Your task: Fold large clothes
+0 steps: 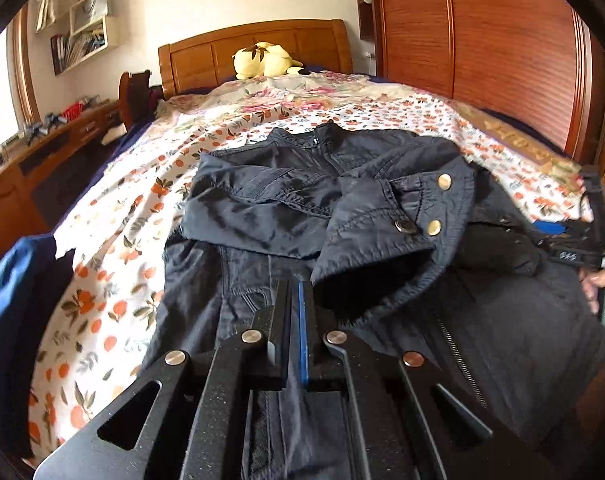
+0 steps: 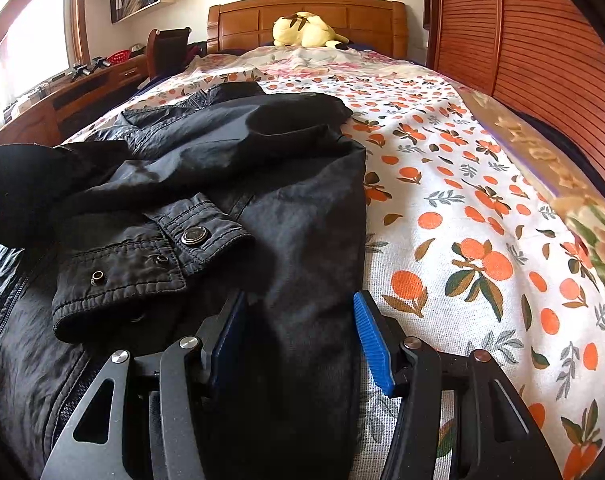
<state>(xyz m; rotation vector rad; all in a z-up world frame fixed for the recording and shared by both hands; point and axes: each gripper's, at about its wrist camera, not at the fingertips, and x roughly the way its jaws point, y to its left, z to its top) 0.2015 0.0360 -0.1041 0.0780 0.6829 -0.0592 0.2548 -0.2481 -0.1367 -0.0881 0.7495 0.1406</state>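
Note:
A dark navy jacket lies spread on the bed with both sleeves folded across its front. One snap-buttoned cuff rests on top. My left gripper is shut over the jacket's front. Its tips sit right beside that cuff's near corner, and no cloth shows between the pads. My right gripper stands open at the jacket's right side edge, which lies between its blue pads without being pressed. The right gripper also shows at the far right of the left wrist view.
The orange-print sheet covers the bed. A yellow plush toy lies by the wooden headboard. A slatted wardrobe runs along the right, a wooden desk along the left. A blue cloth lies at the near left.

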